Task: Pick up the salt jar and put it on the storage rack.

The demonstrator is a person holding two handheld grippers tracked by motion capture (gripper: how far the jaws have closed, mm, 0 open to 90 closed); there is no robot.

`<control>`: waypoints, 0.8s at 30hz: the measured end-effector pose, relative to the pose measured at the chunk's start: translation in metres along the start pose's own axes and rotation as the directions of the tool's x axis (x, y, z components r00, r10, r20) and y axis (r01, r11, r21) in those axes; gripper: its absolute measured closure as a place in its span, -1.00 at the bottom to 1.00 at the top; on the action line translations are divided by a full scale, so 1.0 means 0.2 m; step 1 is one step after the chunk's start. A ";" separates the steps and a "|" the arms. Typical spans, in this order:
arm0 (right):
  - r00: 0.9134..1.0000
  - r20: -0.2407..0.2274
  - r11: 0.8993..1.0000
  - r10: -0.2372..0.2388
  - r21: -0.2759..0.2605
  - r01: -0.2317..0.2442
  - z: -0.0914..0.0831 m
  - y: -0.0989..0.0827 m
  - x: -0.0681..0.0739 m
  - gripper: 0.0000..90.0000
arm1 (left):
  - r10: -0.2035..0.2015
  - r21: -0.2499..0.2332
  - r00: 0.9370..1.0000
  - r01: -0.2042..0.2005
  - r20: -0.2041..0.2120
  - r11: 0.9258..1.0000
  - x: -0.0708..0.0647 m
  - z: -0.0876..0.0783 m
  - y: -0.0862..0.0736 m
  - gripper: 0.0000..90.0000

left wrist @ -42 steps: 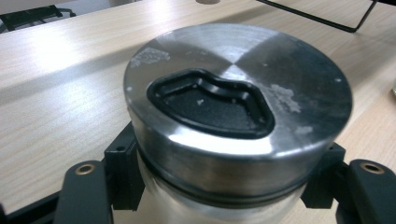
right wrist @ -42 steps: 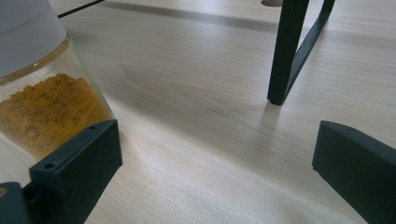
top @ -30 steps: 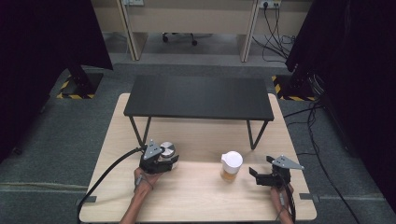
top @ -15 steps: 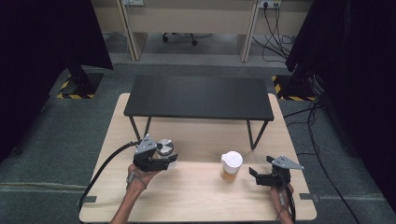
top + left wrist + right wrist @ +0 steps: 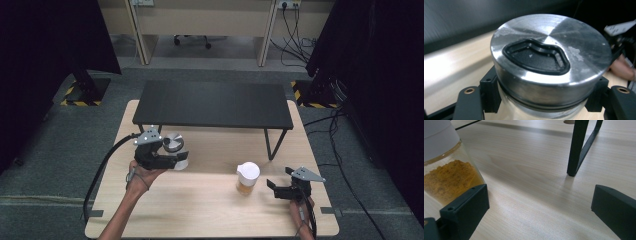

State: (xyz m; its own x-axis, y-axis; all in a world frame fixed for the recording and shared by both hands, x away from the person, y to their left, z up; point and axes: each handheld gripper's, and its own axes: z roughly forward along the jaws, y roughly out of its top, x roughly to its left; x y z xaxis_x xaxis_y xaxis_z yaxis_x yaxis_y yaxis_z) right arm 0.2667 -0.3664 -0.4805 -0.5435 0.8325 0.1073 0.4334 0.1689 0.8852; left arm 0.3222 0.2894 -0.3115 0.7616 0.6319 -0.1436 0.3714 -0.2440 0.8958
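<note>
steel-lidded jar (image 5: 551, 62) clenched in left gripper (image 5: 161, 159) jaws, raised off table (image 5: 200, 210), right gripper (image 5: 281, 190) jaws released

Steel-lidded glass jar (image 5: 551, 65), upright, perhaps airborne

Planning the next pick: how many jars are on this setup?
2. A metal-lidded jar clamped in the left gripper; a white-lidded jar of orange powder on the table by the right gripper.

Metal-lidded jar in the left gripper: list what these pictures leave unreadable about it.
- Contents: in the left gripper view the metal lid covers the jar, and the bottom edge cuts off its body.
- Base: in the high view the left gripper hides it.
- Any label: too small in the high view.
</note>
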 end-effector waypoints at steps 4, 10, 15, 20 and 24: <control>1.000 -0.001 1.000 0.001 0.001 -0.001 0.00 0.00 0.00 -0.97 | 0.001 -0.004 1.000 -0.001 -0.006 1.000 0.01 -0.04 0.11 -0.31; 1.000 0.000 1.000 0.000 0.001 0.000 0.00 0.00 0.00 -0.97 | 0.011 -0.011 1.000 -0.012 -0.029 1.000 0.00 -0.07 0.25 -0.31; 1.000 -0.001 1.000 0.000 0.002 0.000 0.00 0.00 0.00 -0.97 | 0.024 -0.008 0.998 -0.025 -0.055 1.000 -0.01 -0.06 0.36 -0.31; 1.000 -0.001 1.000 0.000 0.002 0.000 0.00 0.00 0.00 -0.97 | 0.021 -0.012 0.998 -0.022 -0.059 1.000 -0.01 -0.02 0.47 -0.31; 1.000 -0.001 1.000 -0.002 0.002 0.002 0.00 0.00 0.00 -0.97 | 0.015 -0.011 0.995 -0.017 -0.101 1.000 -0.02 0.06 0.57 -0.31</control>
State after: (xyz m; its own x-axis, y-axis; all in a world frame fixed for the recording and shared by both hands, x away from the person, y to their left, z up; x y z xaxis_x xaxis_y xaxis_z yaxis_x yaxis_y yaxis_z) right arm 0.2667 -0.3659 -0.4802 -0.5452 0.8316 0.1059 0.4337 0.1717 0.8845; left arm 0.3674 0.2513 -0.2141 0.7097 0.6992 -0.0865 0.3525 -0.2461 0.9029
